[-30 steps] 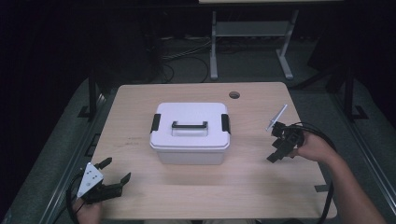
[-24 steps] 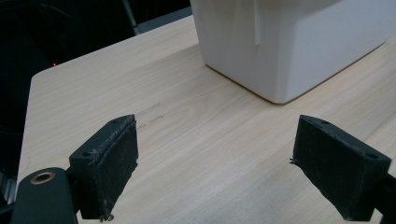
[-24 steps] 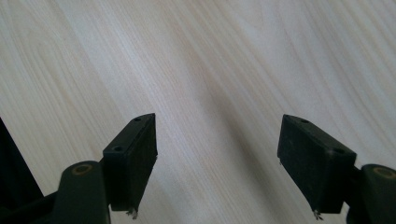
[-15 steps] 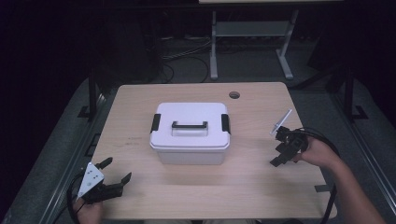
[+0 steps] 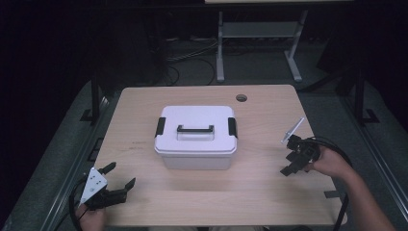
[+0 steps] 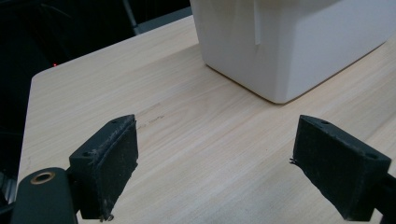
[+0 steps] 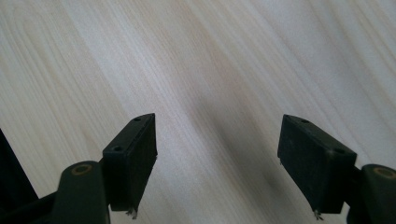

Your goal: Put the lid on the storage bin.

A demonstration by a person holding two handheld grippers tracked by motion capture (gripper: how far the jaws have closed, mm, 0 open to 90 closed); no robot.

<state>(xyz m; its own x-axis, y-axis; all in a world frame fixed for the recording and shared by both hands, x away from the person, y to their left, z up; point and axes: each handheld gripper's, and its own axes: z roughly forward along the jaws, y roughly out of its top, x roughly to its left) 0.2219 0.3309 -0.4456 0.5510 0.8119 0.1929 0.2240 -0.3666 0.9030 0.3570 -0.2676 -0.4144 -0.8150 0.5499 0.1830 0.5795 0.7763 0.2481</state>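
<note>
Storage box: white plastic, with a closed lid, a black carry handle lying flat on top and a black latch at each short end. It stands upright at the middle of the tabletop, well apart from both tools.

Left tool: held at the near left corner of the tabletop, level with the surface, jaws spread wide with nothing between them. In the left gripper view, its pads frame bare wood, and a lower corner of the box lies ahead.

Right tool: held near the right edge of the tabletop, to the right of the box, tilted downward. In the right gripper view, its jaws stand wide apart over bare wood, gripping nothing.
</note>
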